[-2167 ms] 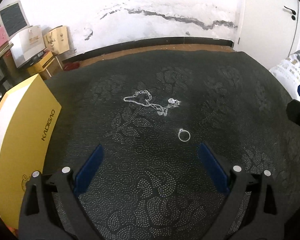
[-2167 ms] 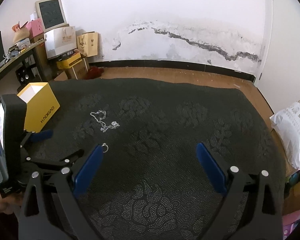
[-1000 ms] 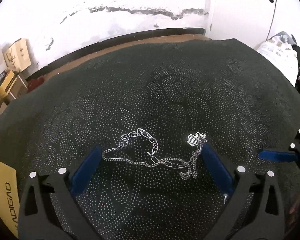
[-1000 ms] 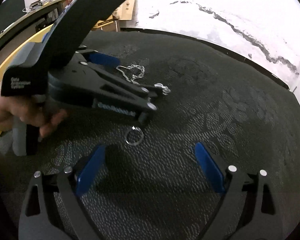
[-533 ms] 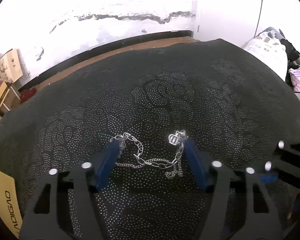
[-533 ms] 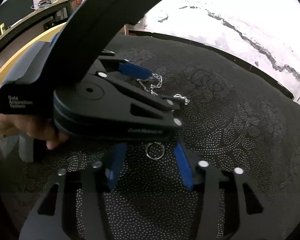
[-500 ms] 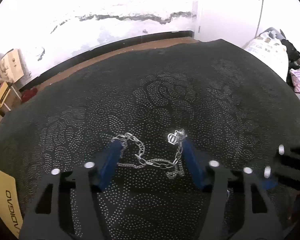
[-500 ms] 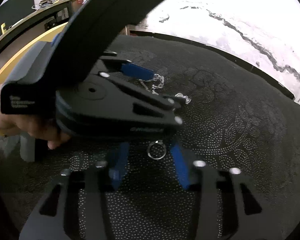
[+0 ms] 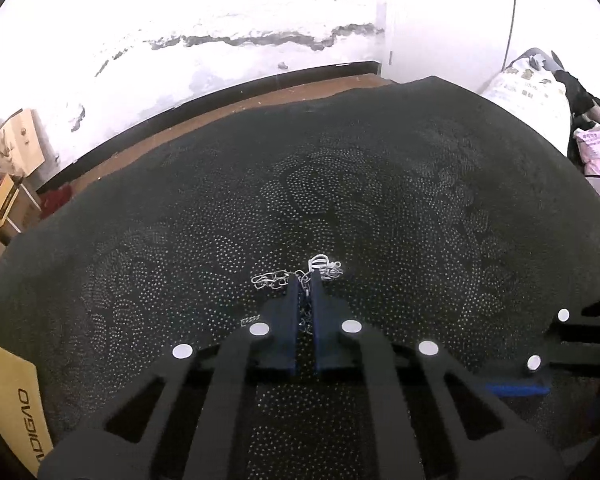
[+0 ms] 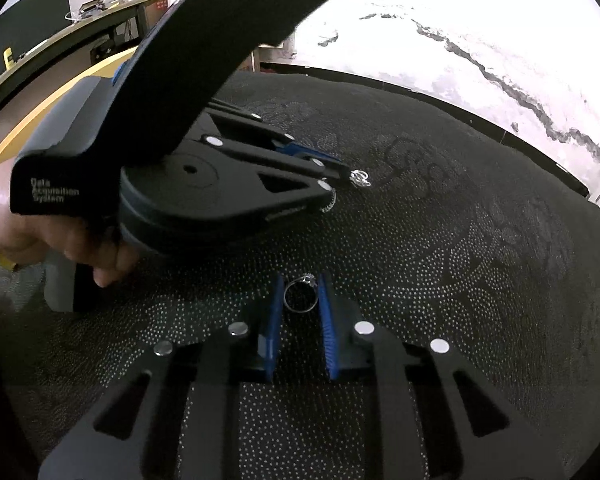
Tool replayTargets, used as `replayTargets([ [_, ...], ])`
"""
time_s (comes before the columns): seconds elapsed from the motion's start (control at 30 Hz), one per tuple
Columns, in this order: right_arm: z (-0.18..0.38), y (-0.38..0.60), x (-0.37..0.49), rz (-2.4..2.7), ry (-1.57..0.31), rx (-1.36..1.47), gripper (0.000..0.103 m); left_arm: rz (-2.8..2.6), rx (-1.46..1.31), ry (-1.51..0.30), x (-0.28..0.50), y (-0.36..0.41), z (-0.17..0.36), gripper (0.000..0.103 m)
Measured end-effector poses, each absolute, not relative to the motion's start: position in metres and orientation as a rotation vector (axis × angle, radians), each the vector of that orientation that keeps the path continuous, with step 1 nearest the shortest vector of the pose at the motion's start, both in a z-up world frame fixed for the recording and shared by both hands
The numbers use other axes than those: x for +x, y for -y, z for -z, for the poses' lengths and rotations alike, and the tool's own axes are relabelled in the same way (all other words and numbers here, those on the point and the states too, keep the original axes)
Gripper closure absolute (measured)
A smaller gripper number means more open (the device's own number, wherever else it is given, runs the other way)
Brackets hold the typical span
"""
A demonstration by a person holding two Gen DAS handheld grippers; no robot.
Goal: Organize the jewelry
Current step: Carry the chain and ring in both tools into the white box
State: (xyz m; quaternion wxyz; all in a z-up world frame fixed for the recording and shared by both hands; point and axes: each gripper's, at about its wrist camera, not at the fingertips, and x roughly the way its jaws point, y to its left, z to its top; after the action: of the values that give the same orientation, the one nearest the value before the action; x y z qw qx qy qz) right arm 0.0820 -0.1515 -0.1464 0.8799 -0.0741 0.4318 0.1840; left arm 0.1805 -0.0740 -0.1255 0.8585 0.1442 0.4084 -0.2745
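Leftmost, the left gripper [image 9: 305,280] pinches the silver chain [image 9: 274,279] on the black patterned cloth [image 9: 380,200], blue pads nearly together; the chain's loose links trail left of the tips and its small charm [image 9: 320,261] lies just beyond them. Right of the chain, the right gripper [image 10: 301,294] has narrowed onto the ring [image 10: 301,298], lying flat, stone facing away.

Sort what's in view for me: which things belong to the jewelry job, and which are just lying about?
Job:
- chain, pinched by the left gripper
- ring, between the right gripper fingers, on the dark cloth
- yellow box

Lying about:
- cardboard boxes
- white sack
- pink bag
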Motion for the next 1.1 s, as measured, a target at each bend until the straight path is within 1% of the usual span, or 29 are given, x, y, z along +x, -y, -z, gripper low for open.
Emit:
replayTargets([
  [0.2,0.137,0.159,0.085,-0.367,-0.891,-0.132,0.085,0.571,0.282,-0.841,0.179,0.072,0.109,0.098],
  [0.33,0.119,0.164,0.082,-0.364,-0.865,-0.107,0.085,0.557,0.270,-0.835,0.176,0.067,0.089,0.098],
  [0.4,0.111,0.166,0.080,-0.364,-0.862,-0.107,0.101,0.545,0.264,-0.840,0.174,0.062,0.077,0.098],
  [0.77,0.061,0.158,0.060,-0.368,-0.808,-0.133,0.101,0.458,0.278,-0.831,0.133,0.021,0.018,0.098],
  [0.9,0.033,0.147,0.047,-0.379,-0.785,-0.136,0.101,0.414,0.280,-0.824,0.121,-0.004,-0.010,0.098],
  [1.1,-0.022,0.112,0.034,-0.420,-0.731,-0.174,0.101,0.340,0.241,-0.800,0.097,-0.054,-0.062,0.098],
])
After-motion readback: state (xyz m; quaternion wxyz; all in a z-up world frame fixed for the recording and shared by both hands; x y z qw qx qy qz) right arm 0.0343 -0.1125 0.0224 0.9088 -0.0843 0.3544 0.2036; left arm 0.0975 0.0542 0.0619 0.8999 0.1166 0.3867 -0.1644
